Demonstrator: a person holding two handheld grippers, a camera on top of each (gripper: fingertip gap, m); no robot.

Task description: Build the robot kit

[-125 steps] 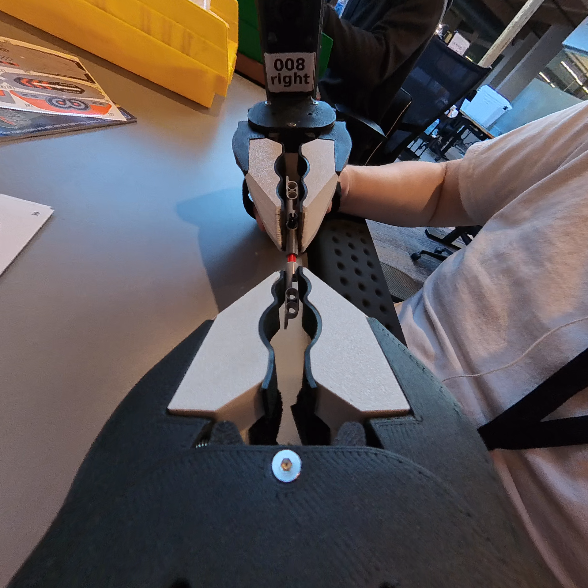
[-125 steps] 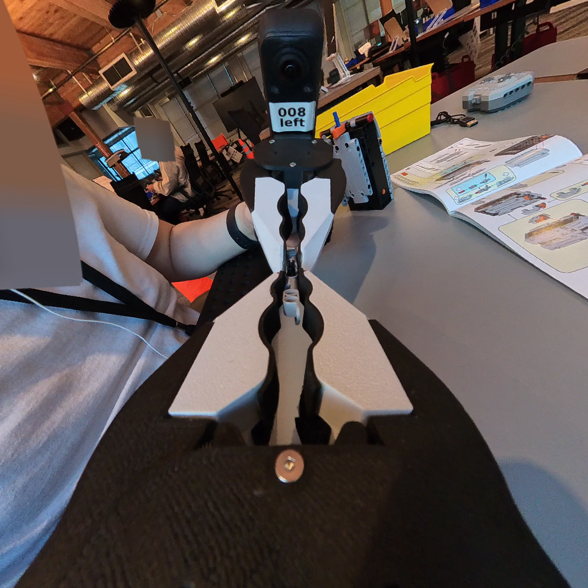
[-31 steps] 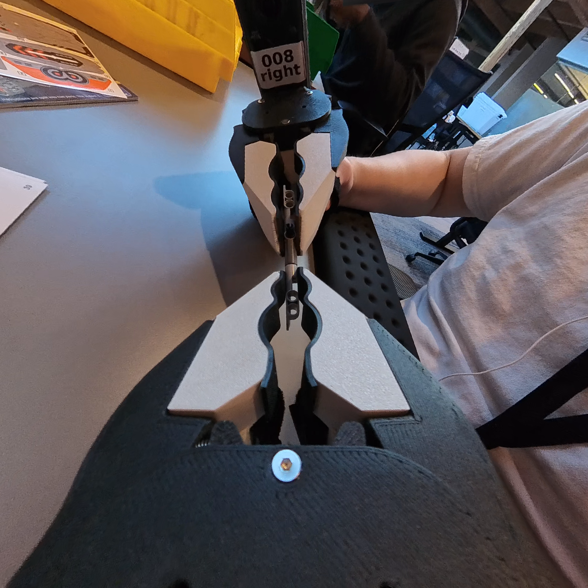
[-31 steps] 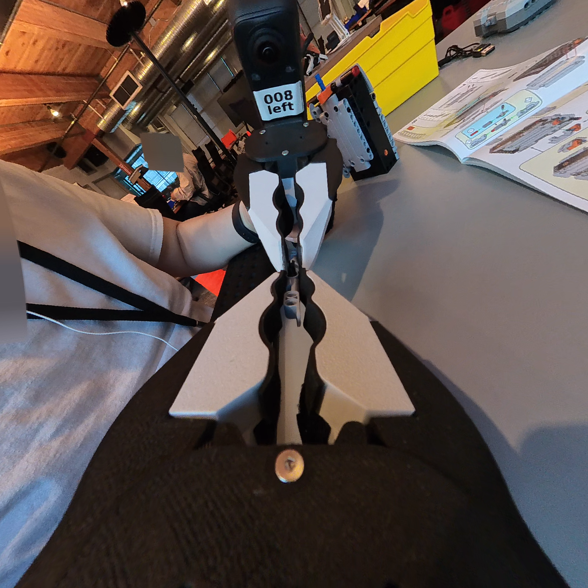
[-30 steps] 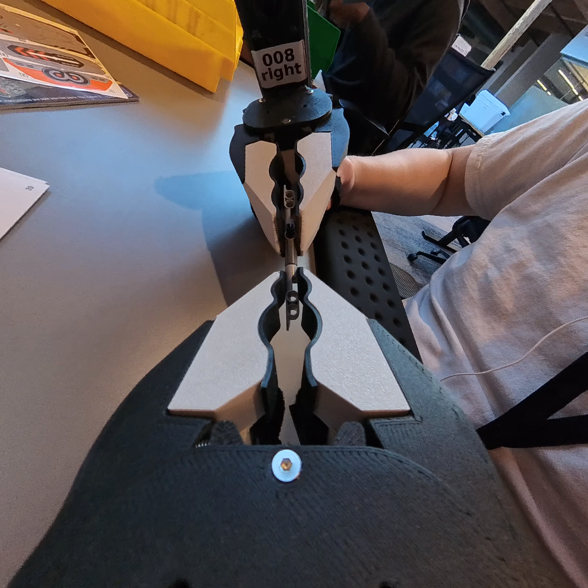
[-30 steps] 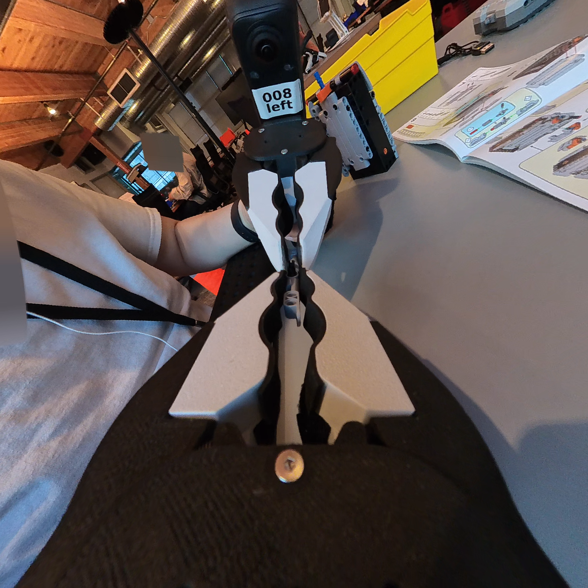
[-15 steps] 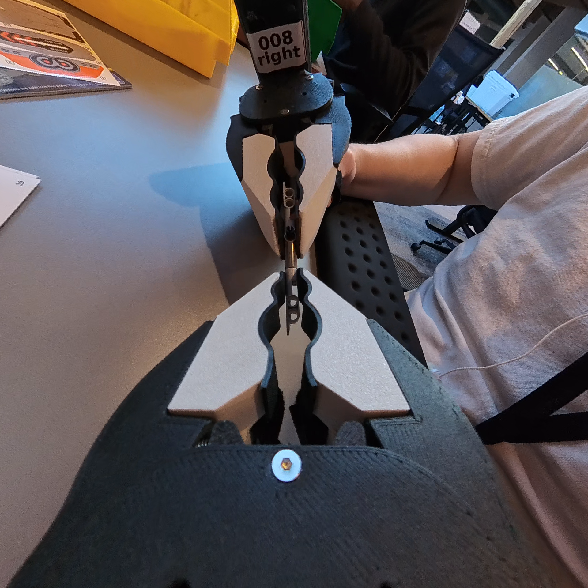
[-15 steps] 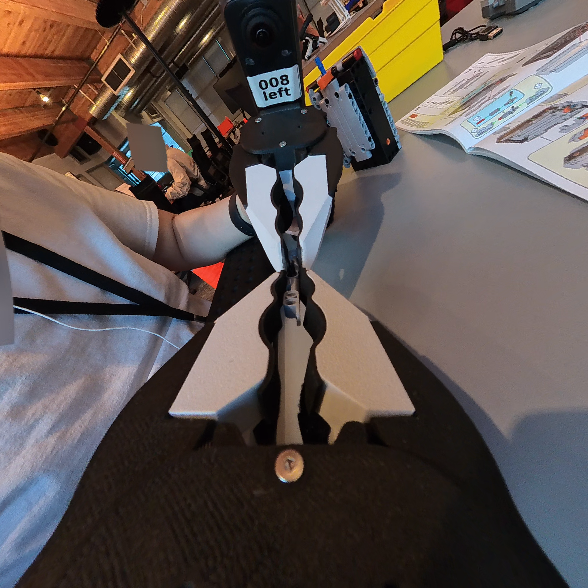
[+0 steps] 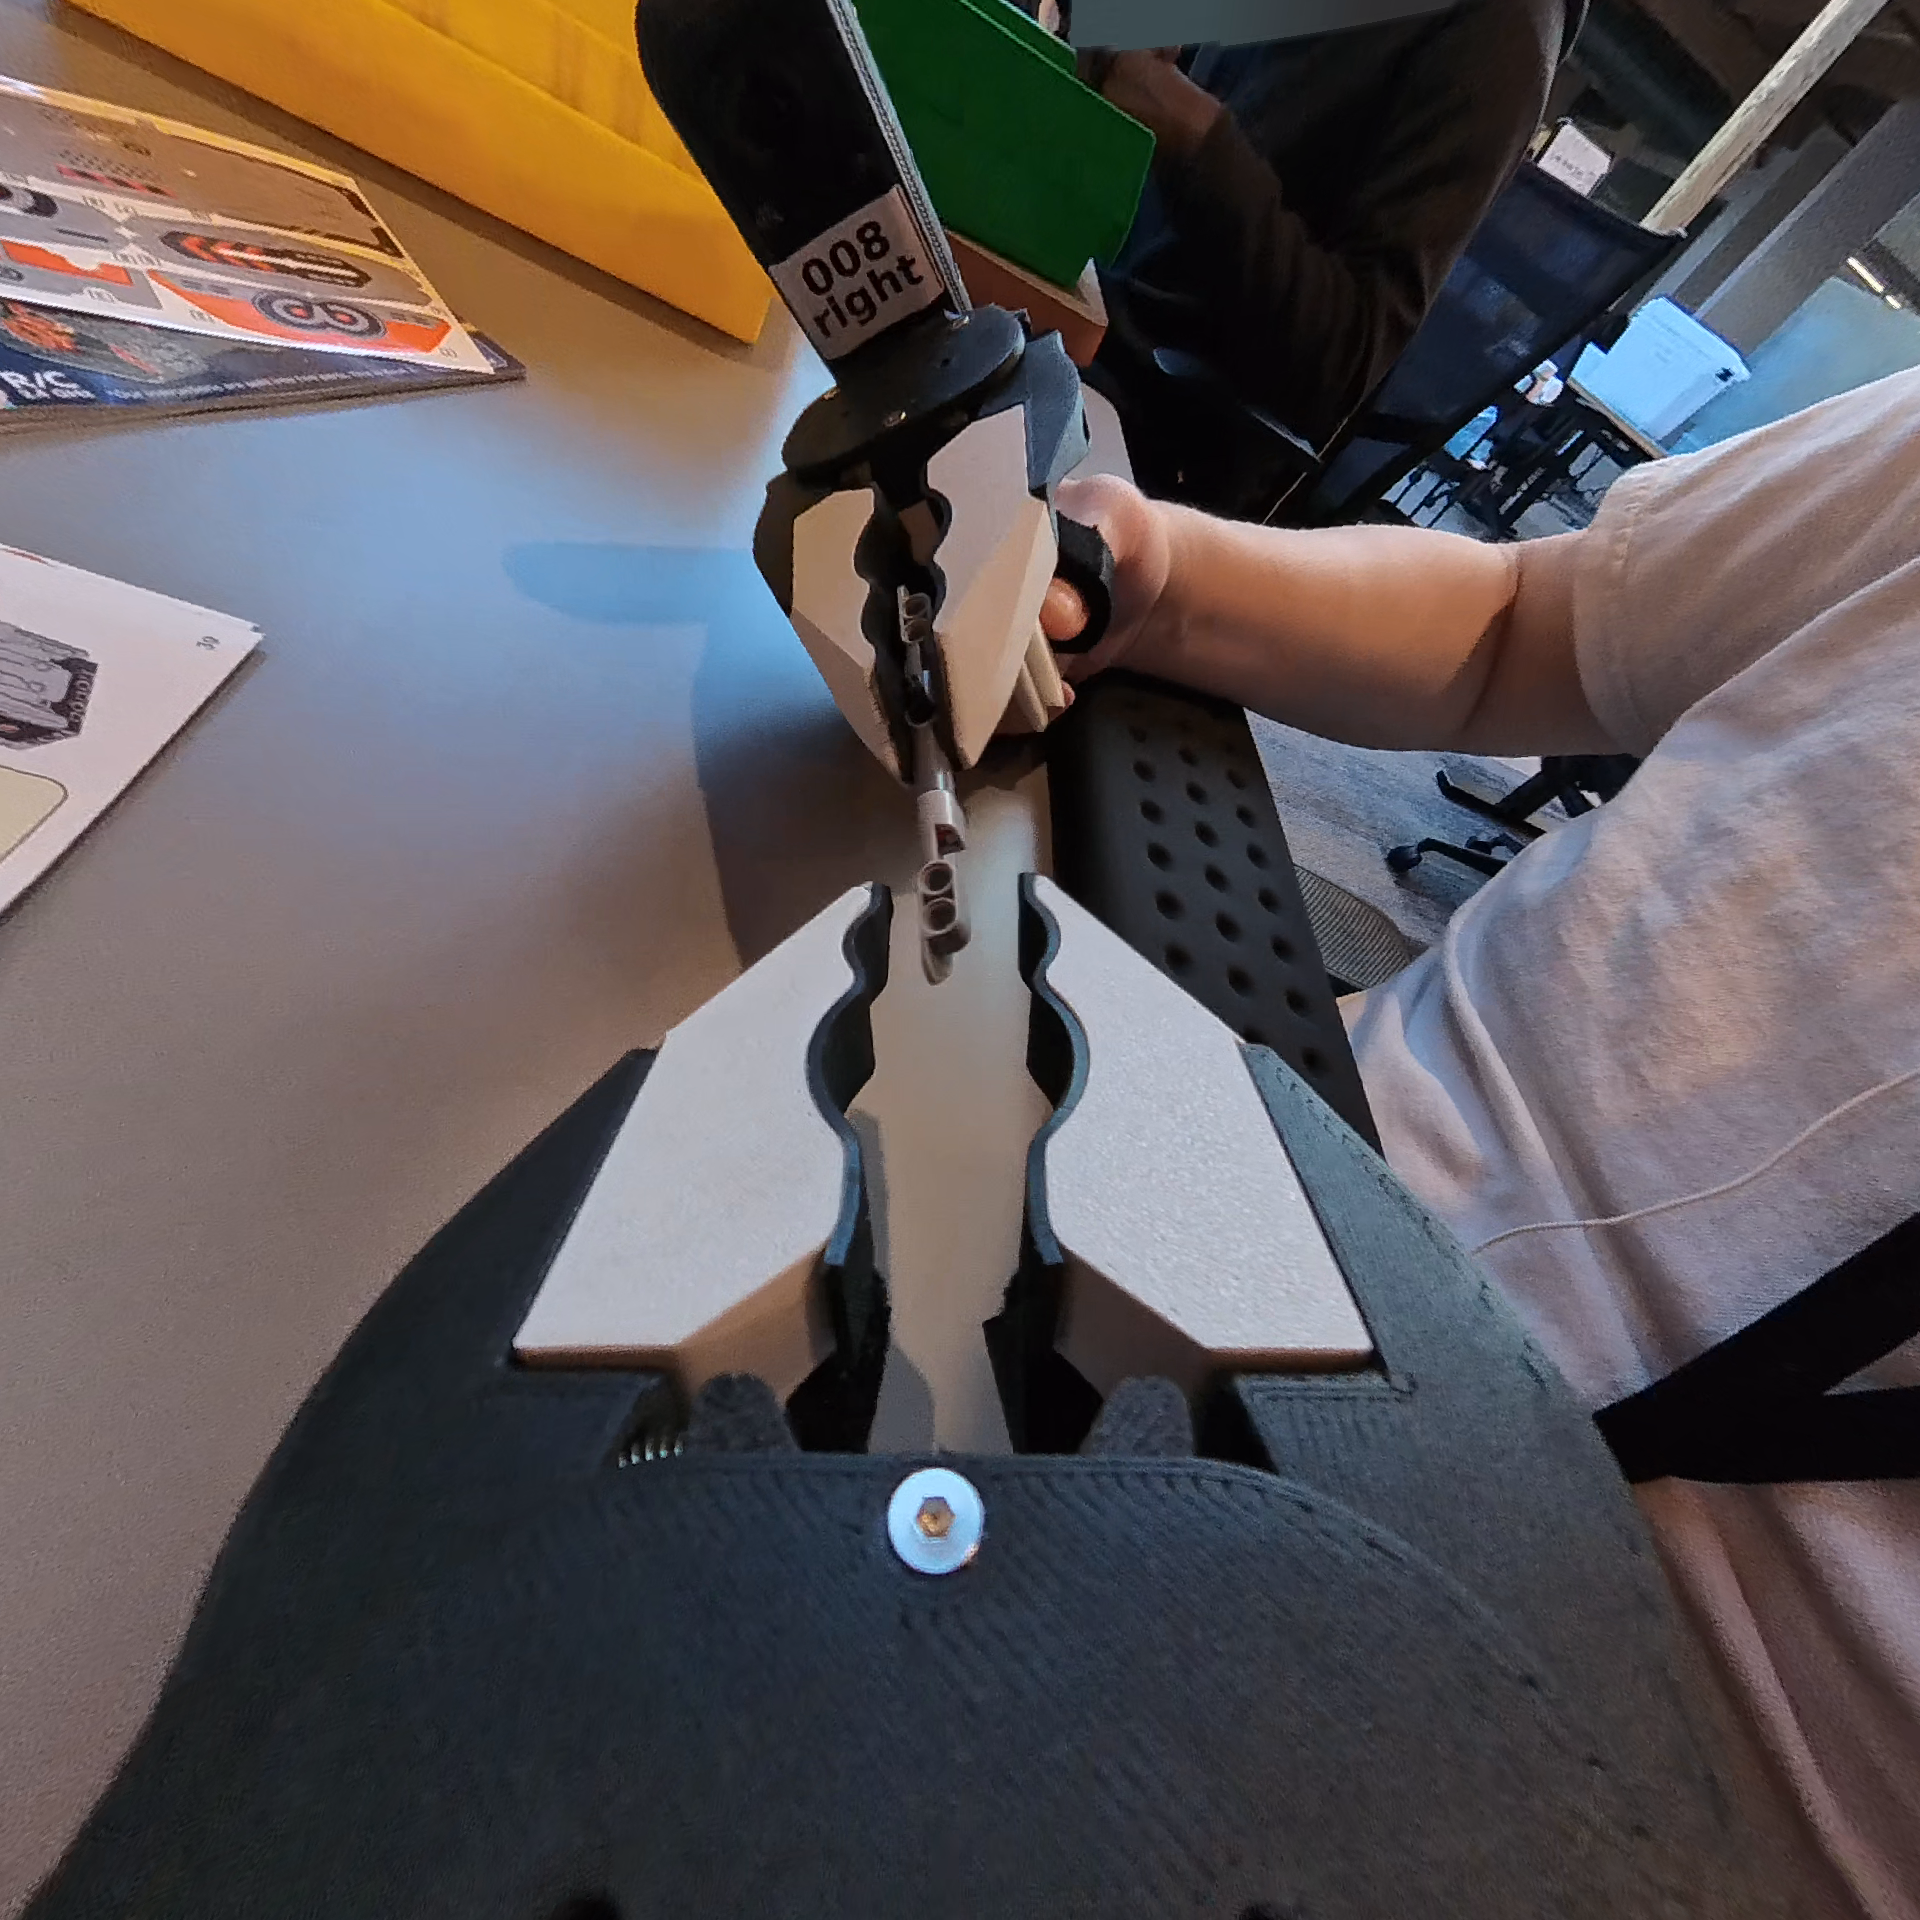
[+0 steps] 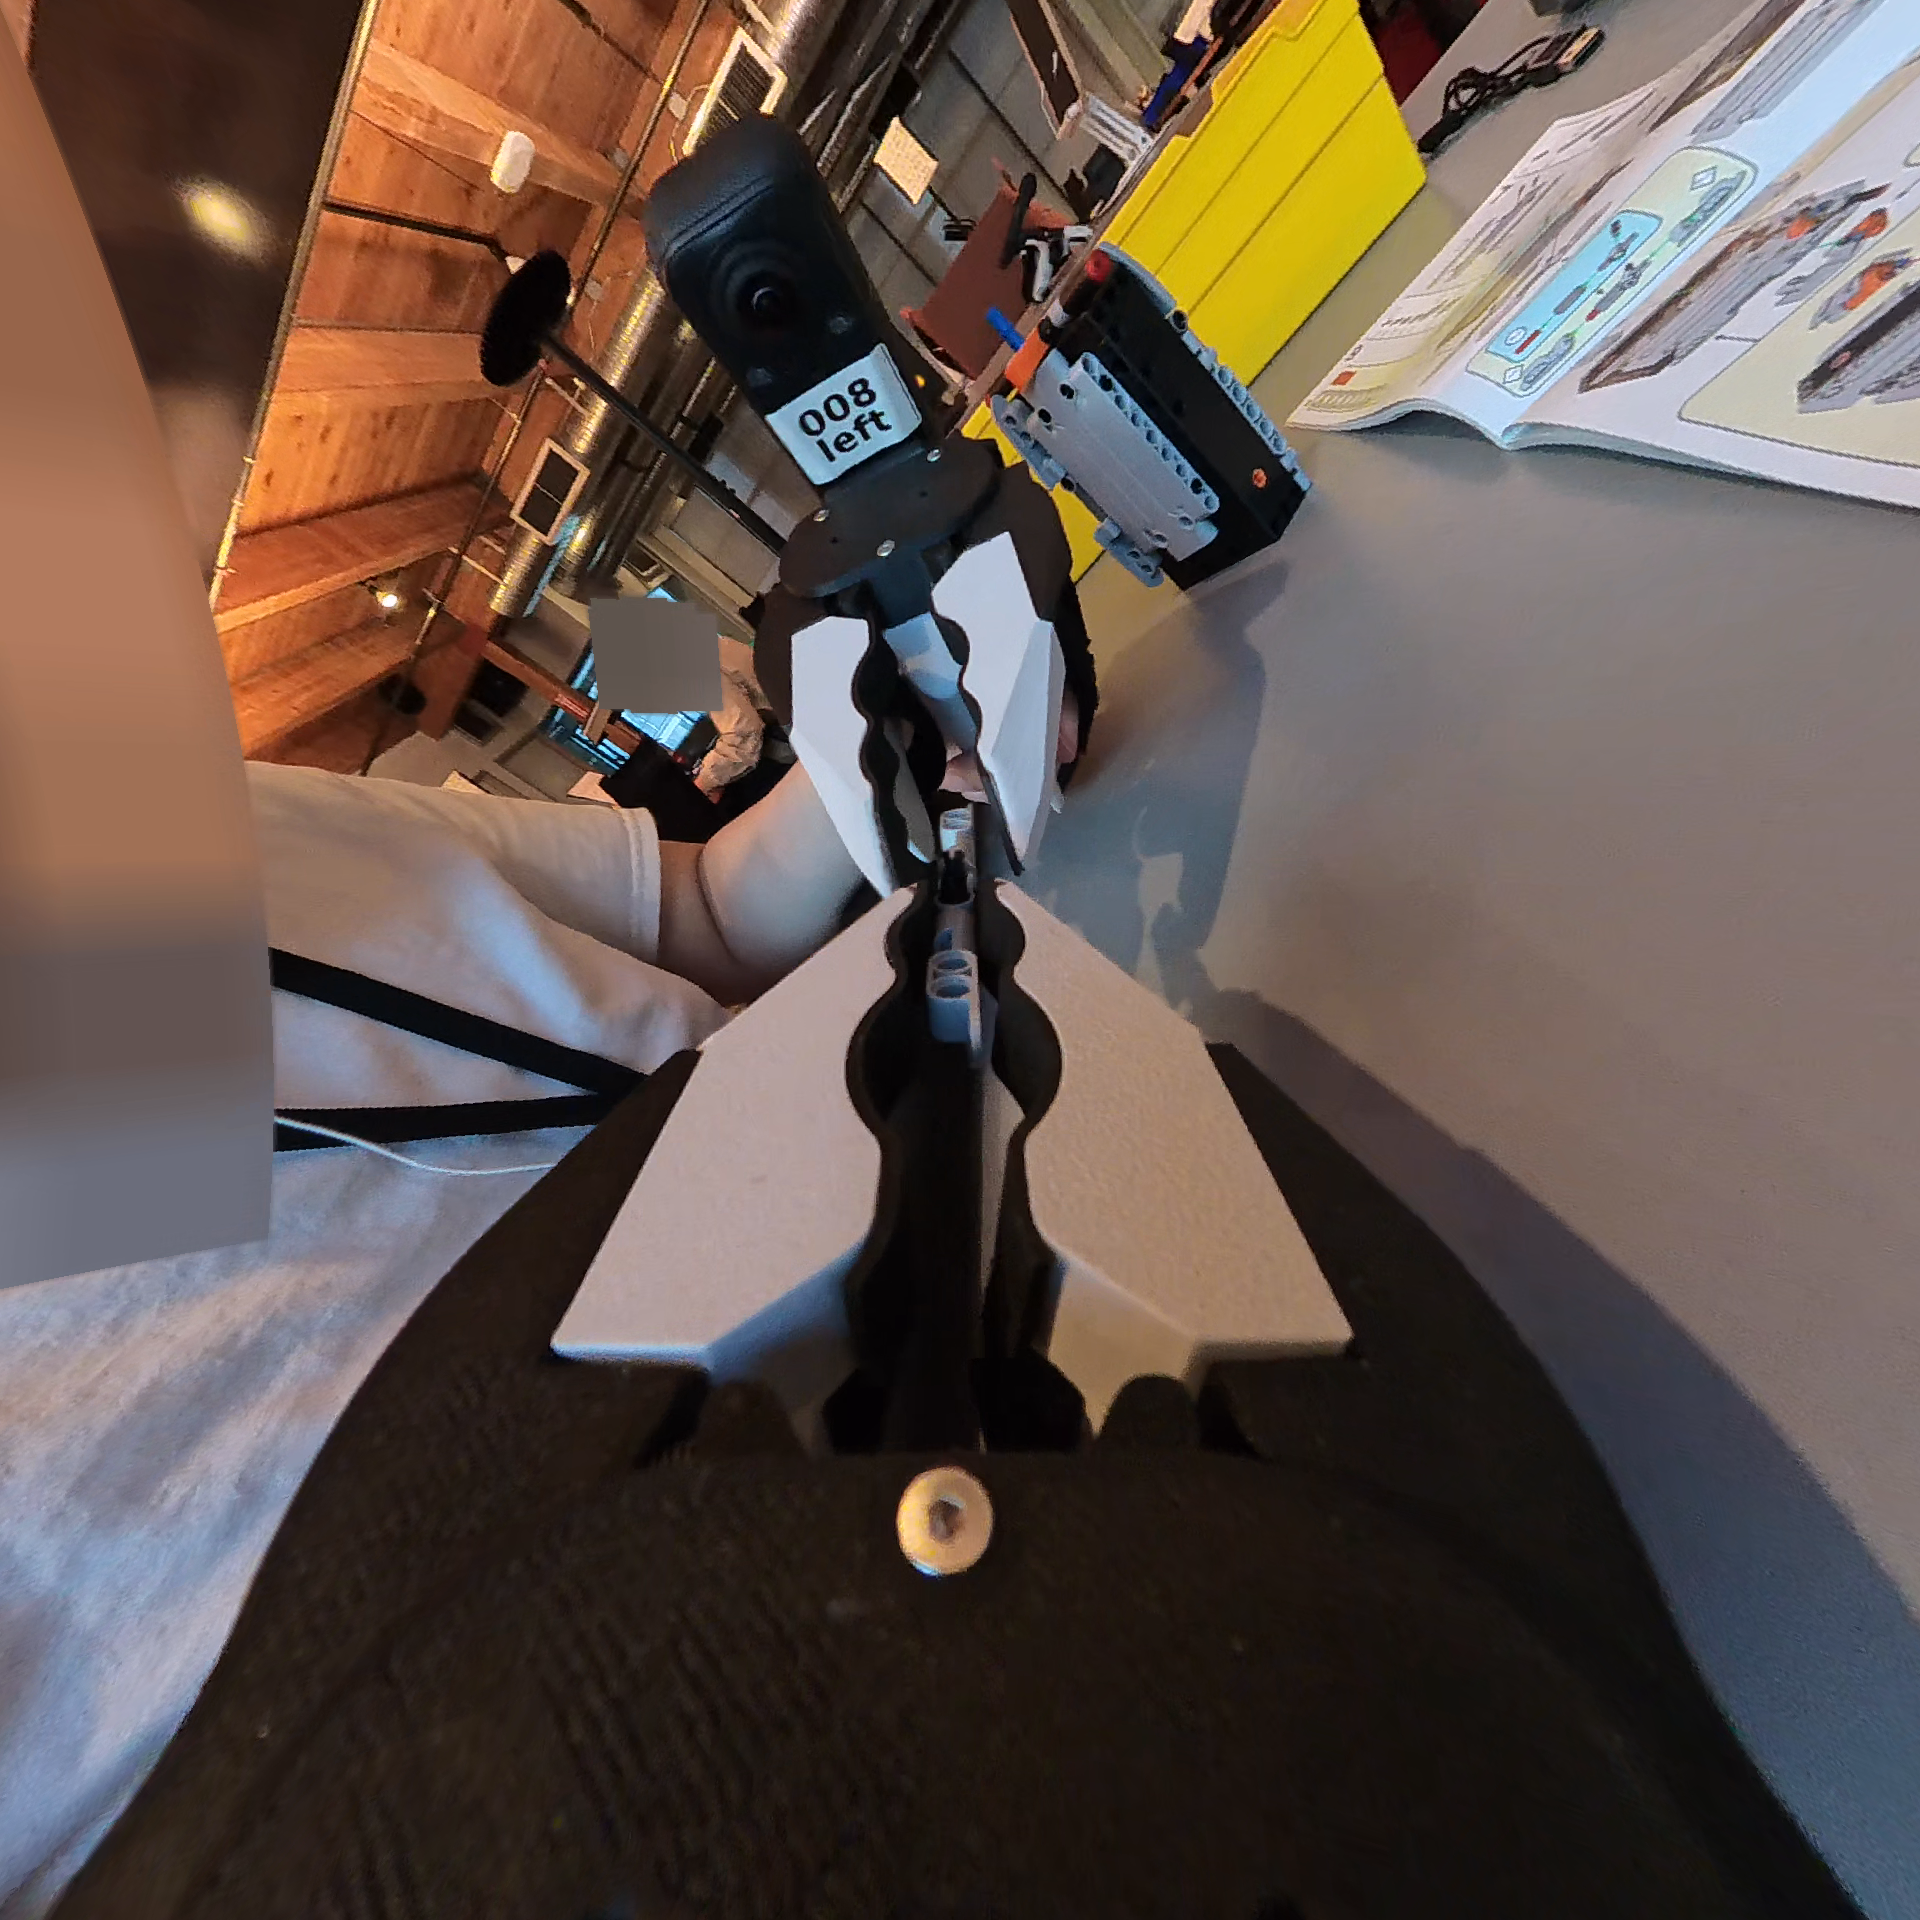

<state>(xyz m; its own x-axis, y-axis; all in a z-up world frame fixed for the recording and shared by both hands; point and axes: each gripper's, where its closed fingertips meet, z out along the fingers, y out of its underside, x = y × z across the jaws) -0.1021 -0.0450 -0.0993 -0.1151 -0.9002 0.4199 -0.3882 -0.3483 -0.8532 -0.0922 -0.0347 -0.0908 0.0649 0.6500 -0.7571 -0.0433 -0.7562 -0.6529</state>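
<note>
My left gripper (image 9: 948, 896) is open, its jaws a finger-width apart. Between its fingertips, touching neither, hangs a small light grey two-hole connector (image 9: 940, 906). That connector sits on the end of a thin dark axle (image 9: 925, 748). The axle sticks out of my right gripper (image 9: 928, 756), which points at me, tilted. In the right wrist view my right gripper (image 10: 954, 899) is shut on a second grey connector (image 10: 954, 982) on the same axle. The far connector (image 10: 956, 831) lies between the open fingers of the left gripper (image 10: 951, 868). Both grippers hover above the grey table (image 9: 416, 831).
A yellow bin (image 9: 468, 114) and a green bin (image 9: 997, 135) stand at the back. Building booklets (image 9: 208, 270) (image 10: 1662, 260) and a loose page (image 9: 83, 707) lie on the table. A black and grey brick model (image 10: 1153, 436) stands behind the left gripper. A black perforated strip (image 9: 1195, 862) edges the table. My left and right fingertips are right by each other.
My left gripper has opened and let go of its connector, which now hangs on the axle held by the right gripper. Both grippers have tilted. The red part seen earlier between them is hidden.
</note>
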